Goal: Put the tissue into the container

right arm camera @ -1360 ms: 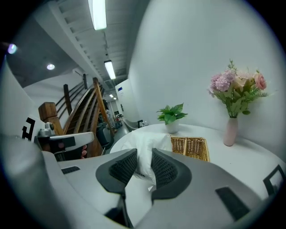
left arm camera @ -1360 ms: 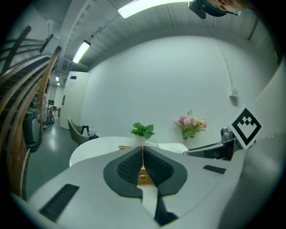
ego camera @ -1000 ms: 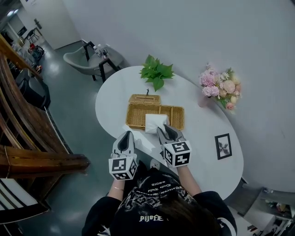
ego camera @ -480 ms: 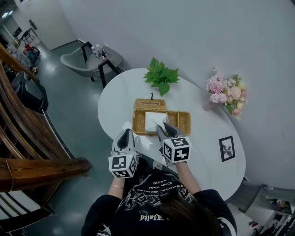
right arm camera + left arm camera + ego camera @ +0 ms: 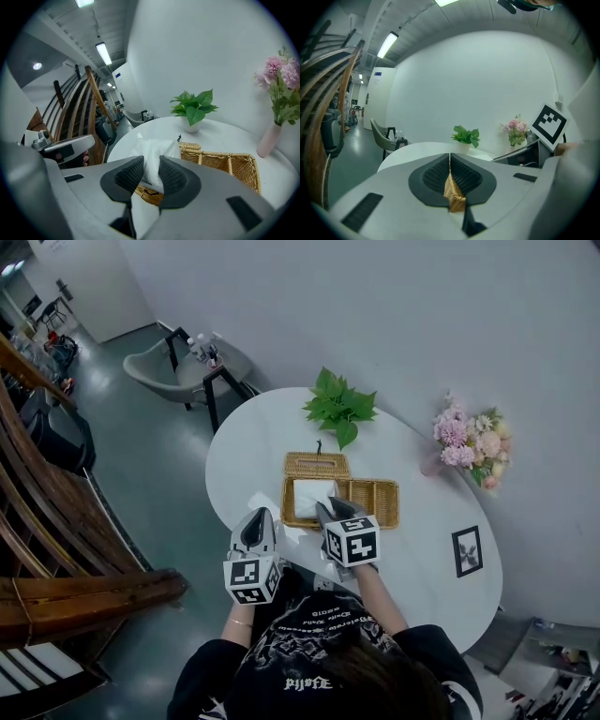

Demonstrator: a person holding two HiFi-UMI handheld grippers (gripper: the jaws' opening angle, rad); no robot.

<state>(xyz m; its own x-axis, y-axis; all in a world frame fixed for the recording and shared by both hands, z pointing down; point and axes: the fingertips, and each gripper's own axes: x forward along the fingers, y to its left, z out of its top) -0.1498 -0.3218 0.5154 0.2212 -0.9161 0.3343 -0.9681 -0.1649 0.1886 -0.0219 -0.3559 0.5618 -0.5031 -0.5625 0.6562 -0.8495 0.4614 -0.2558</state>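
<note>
A white tissue pack [image 5: 312,495] hangs in my right gripper [image 5: 330,511], which is shut on it, over the left compartment of the wicker container [image 5: 370,493]. In the right gripper view the tissue pack [image 5: 152,149] sticks out from between the pads of the right gripper [image 5: 151,165], just above the near rim of the container [image 5: 220,161]. My left gripper [image 5: 257,518] hovers at the table's near edge, left of the container. Its jaws are shut and hold nothing. A sliver of wicker shows past the tips of the left gripper [image 5: 450,161].
A flat wicker lid [image 5: 317,464] lies just behind the container on the white oval table [image 5: 422,568]. A potted green plant [image 5: 339,406], a vase of pink flowers [image 5: 467,439] and a small framed picture [image 5: 467,550] stand around it. A grey chair [image 5: 161,371] and wooden railings [image 5: 56,512] stand left.
My right gripper has carried the tissue pack leftward, from above the container's front middle to over its left compartment. The left gripper has stayed at the table's edge.
</note>
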